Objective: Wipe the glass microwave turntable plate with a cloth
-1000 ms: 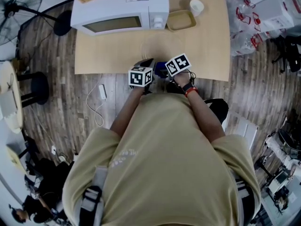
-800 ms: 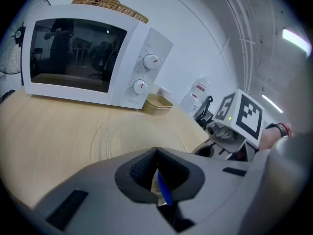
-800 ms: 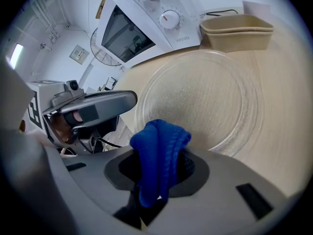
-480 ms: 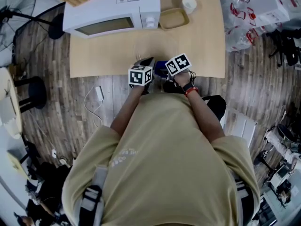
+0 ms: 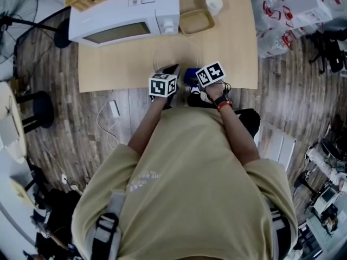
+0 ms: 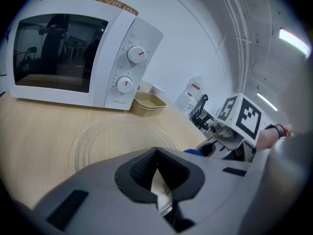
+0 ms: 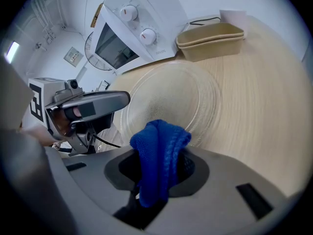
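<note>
The clear glass turntable plate [image 5: 177,55] lies flat on the pale wooden table [image 5: 108,69], in front of the microwave. My left gripper [image 5: 168,71] sits at the plate's near rim. In the left gripper view my left gripper [image 6: 156,154] has its jaws closed, with a pale sliver of the plate [image 6: 117,138] rim between them. My right gripper [image 7: 160,148] is shut on a blue cloth [image 7: 160,155], which bunches up above the jaws, just short of the plate [image 7: 166,99]. The cloth [image 5: 190,76] shows as a blue patch at the table's near edge.
A white microwave [image 5: 124,16] with its door closed stands at the table's back left. A tan tray [image 5: 196,21] and a white cup [image 5: 213,4] stand to its right. A white power adapter and cable [image 5: 113,110] lie on the floor to the left.
Both grippers stay at the plate's near rim; the right one has shifted slightly right. The head camera's aim has drifted a little.
</note>
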`<action>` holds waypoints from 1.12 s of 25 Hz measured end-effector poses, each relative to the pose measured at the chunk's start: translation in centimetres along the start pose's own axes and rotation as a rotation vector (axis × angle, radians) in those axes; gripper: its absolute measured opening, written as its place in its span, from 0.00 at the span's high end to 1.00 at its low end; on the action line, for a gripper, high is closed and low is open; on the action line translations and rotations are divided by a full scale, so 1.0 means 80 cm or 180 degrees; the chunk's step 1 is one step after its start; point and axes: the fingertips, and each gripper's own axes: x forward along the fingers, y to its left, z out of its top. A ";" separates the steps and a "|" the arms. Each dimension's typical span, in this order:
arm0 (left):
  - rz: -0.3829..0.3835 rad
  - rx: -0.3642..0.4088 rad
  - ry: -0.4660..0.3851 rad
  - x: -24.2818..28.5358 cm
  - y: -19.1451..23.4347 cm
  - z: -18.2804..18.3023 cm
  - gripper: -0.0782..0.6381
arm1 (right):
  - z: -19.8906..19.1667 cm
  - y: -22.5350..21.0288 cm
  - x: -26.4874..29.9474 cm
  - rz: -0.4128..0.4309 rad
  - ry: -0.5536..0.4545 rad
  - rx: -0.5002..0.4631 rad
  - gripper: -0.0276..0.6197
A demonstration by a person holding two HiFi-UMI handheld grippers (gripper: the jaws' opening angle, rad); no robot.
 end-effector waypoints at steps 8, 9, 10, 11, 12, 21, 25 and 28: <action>-0.0024 0.0068 0.0046 0.002 -0.006 0.004 0.87 | 0.003 -0.021 -0.017 -0.0059 0.0025 -0.0233 0.76; -0.0028 0.0065 0.0037 0.002 -0.005 0.007 0.87 | 0.005 -0.025 -0.020 -0.0061 0.0012 -0.0236 0.76; -0.0033 0.0061 0.0024 0.001 -0.005 0.010 0.87 | 0.010 -0.029 -0.025 -0.0043 -0.0041 -0.0186 0.76; -0.0036 0.0060 0.0007 0.000 -0.004 0.013 0.87 | 0.016 -0.034 -0.032 -0.0004 -0.0134 -0.0093 0.76; -0.0034 0.0065 -0.0014 -0.001 -0.003 0.018 0.87 | 0.023 -0.039 -0.041 0.0048 -0.0255 0.0020 0.76; 0.0078 0.0120 -0.0204 -0.018 0.025 0.066 0.87 | 0.085 -0.042 -0.113 0.0214 -0.1007 0.0167 0.76; 0.0084 0.0268 -0.0273 -0.023 0.023 0.090 0.87 | 0.105 -0.042 -0.131 0.0122 -0.1179 0.0063 0.76; 0.0096 0.0361 -0.0354 -0.028 0.021 0.109 0.87 | 0.127 -0.038 -0.147 0.0075 -0.1403 0.0027 0.76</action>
